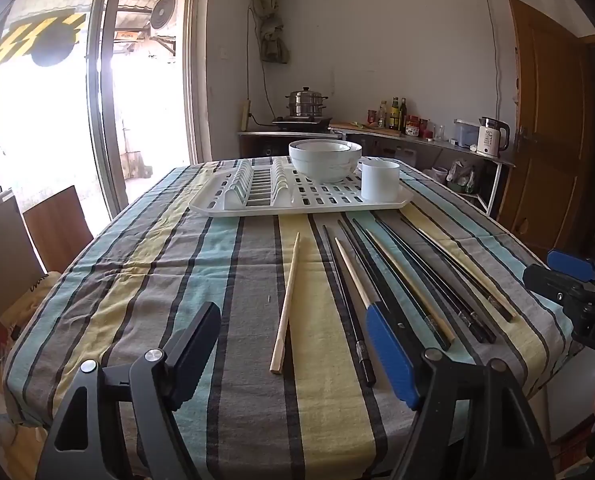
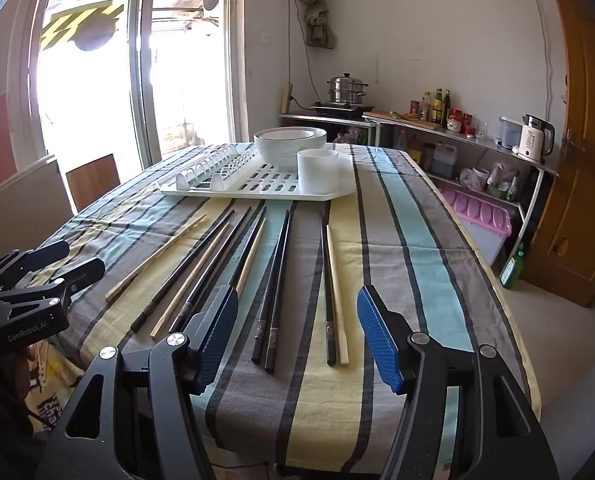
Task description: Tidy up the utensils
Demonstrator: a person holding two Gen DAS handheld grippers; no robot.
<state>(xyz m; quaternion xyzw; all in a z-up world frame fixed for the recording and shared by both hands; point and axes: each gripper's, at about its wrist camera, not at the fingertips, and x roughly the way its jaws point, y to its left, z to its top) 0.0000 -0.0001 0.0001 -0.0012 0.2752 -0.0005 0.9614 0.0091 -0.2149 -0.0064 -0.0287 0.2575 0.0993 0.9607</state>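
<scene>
My right hand-held gripper released, jaws wide, empty. Chopsticks lie on bench just ahead, between jaws, long axes pointing away toward rack. Left hand-held gripper released, nearer lone chopstick.

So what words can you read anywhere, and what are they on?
"GenRobot.AI": on the left gripper body, seen from the right wrist.
"DA", cut off: on the right gripper body, seen from the left wrist.
Kettle label and bottles: too small to read.
</scene>
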